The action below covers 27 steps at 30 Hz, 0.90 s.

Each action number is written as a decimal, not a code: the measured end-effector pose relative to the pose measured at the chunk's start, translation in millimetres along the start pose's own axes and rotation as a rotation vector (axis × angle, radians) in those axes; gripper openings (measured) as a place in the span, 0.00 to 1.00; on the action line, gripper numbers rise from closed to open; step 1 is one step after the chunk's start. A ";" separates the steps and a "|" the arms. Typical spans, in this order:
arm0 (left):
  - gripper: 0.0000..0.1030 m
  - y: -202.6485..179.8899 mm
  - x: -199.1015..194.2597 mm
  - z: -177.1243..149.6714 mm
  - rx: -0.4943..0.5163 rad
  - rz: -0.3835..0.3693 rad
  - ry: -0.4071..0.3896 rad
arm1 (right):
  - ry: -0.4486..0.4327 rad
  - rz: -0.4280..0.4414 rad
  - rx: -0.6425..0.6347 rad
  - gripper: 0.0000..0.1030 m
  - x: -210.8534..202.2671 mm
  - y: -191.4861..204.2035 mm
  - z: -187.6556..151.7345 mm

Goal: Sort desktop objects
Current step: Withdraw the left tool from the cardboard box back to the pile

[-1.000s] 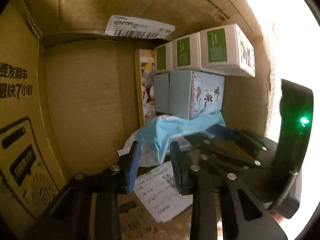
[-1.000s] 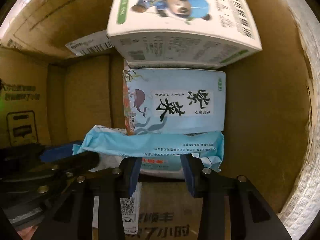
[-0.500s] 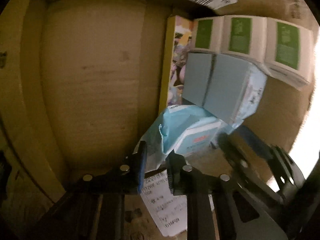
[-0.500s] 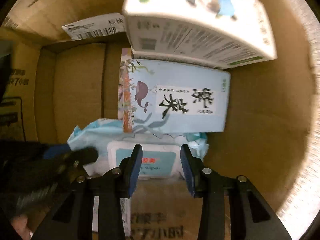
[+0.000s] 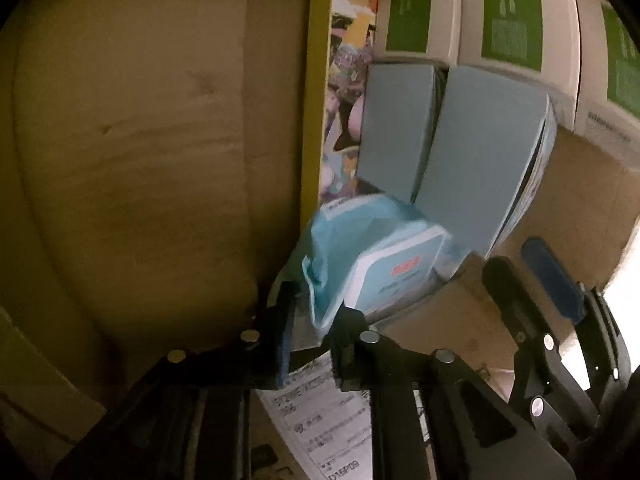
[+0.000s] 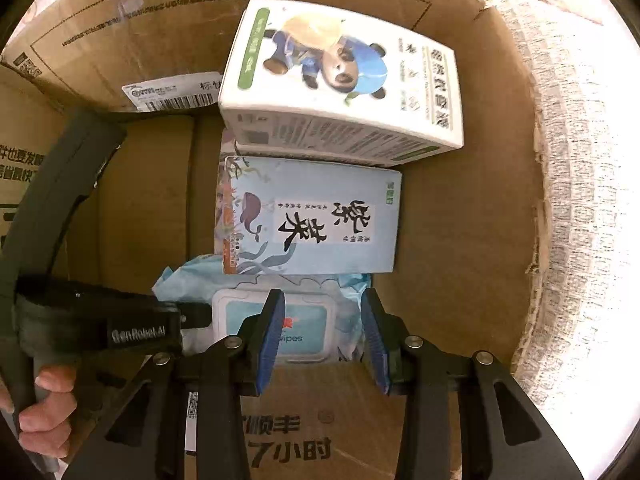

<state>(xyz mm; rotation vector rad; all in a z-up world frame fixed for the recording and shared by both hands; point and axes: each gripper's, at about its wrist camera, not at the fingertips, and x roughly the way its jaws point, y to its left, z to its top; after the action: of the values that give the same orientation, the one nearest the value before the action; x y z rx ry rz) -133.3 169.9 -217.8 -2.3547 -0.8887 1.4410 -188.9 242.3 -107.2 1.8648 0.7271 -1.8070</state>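
Deep inside the cardboard box [image 5: 132,152], the left wrist view is dim and a little blurred. Left tongs [image 5: 310,334] are nearly closed — pinching the crumpled end of the light blue wipes pack [image 5: 360,256], whose film bunches up between the two fingers. That pack lies against the foot of two pale blue boxes [image 5: 472,152] standing side by side. Just left of those boxes stands a thin colourful book [image 5: 340,92], upright against the box wall. Above the blue boxes sits a row of white cartons with green labels [image 5: 508,20]. A printed paper slip [image 5: 320,420] lies on the box floor under the left tongs. Off to the right of the pack, the right tongs [image 5: 532,276] reach in, one blue pad showing.

Over to the right wrist view — brighter, looking down into the same cardboard box [image 6: 460,220]. Right tongs [image 6: 326,340] stand open, their blue pads on either side of the right half of the wipes pack [image 6: 304,328], not clamped on it. The pack's white lid faces up, and it lies just below the blue box with the whale print [image 6: 316,216]. Above that box rests the white carton with a cartoon panda [image 6: 340,80]. The left tongs [image 6: 188,314] come in from the left of the pack, meeting its crumpled end, with the person's hand [image 6: 40,404] on the handle. A barcode label [image 6: 172,94] is stuck on the far wall, left of the panda carton.
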 end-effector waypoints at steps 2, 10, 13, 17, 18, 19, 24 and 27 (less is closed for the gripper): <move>0.20 0.8 -8.7 -2.8 -0.008 0.010 -0.033 | 0.006 0.004 -0.002 0.35 2.2 0.9 -0.9; 0.22 -6.2 -59.8 -12.3 0.040 -0.027 -0.155 | 0.000 0.002 -0.011 0.35 -0.1 2.0 -10.1; 0.22 -12.3 -75.1 -14.6 0.088 -0.041 -0.200 | -0.014 0.002 -0.001 0.35 -4.4 -0.8 -11.8; 0.07 -13.9 -87.1 -15.4 0.152 -0.078 -0.234 | -0.035 0.008 0.016 0.35 -10.8 -4.2 -13.7; 0.06 -14.2 -90.3 -16.1 0.168 -0.092 -0.241 | -0.041 -0.004 0.029 0.35 -12.0 -4.6 -14.2; 0.06 -14.1 -94.0 -17.1 0.178 -0.102 -0.248 | -0.046 -0.004 0.029 0.35 -13.3 -4.4 -15.5; 0.04 -21.4 -117.5 -23.1 0.269 -0.117 -0.312 | -0.063 -0.006 0.022 0.35 -18.0 0.4 -23.0; 0.04 -26.1 -134.7 -29.5 0.343 -0.103 -0.384 | -0.077 -0.014 0.027 0.35 -22.4 4.6 -25.7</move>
<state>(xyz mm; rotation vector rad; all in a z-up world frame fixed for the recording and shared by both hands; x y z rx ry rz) -161.6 111.4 -93.4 -1.7947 -0.7579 1.8655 -166.4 253.8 -83.9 1.8001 0.6936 -1.8950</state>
